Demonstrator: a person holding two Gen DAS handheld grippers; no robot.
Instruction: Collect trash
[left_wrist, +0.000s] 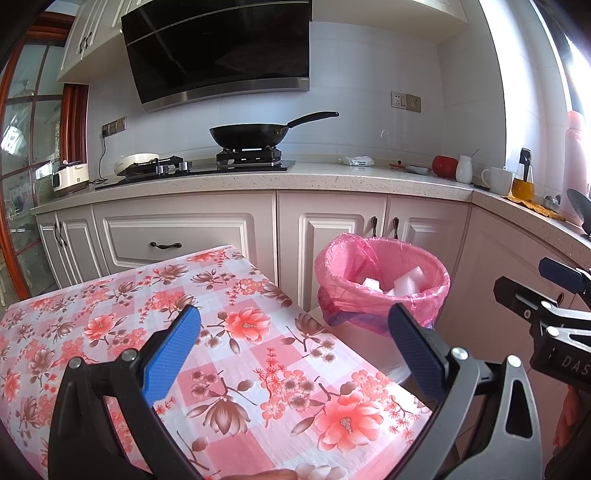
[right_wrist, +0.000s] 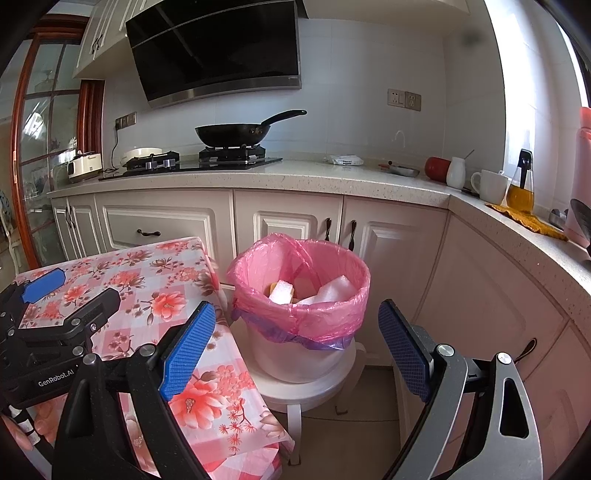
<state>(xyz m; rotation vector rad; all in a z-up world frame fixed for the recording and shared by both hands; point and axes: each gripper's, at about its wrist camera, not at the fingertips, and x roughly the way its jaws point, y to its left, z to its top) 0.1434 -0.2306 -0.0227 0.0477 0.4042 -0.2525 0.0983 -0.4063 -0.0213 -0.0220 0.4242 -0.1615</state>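
Floral tablecloth (left_wrist: 236, 332), pink-lined bin (right_wrist: 299, 295) on stool (right_wrist: 306, 391), cream cabinets (right_wrist: 162, 218)

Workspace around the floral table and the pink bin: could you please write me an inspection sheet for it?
Surface: table under a pink floral cloth; no trash seen on the visible part.
Job's things: bin with a pink liner, standing on a white stool beside the table; white foam pieces and something yellow inside.
Clutter: wok on the stove; red pot, white mug and oil bottle on the counter.
Grippers: left gripper open, empty, over the table; right gripper open, empty, facing the bin.
Cables: black cord from a wall socket down to the counter.
Surroundings: white cabinets, range hood, bright window to the right.
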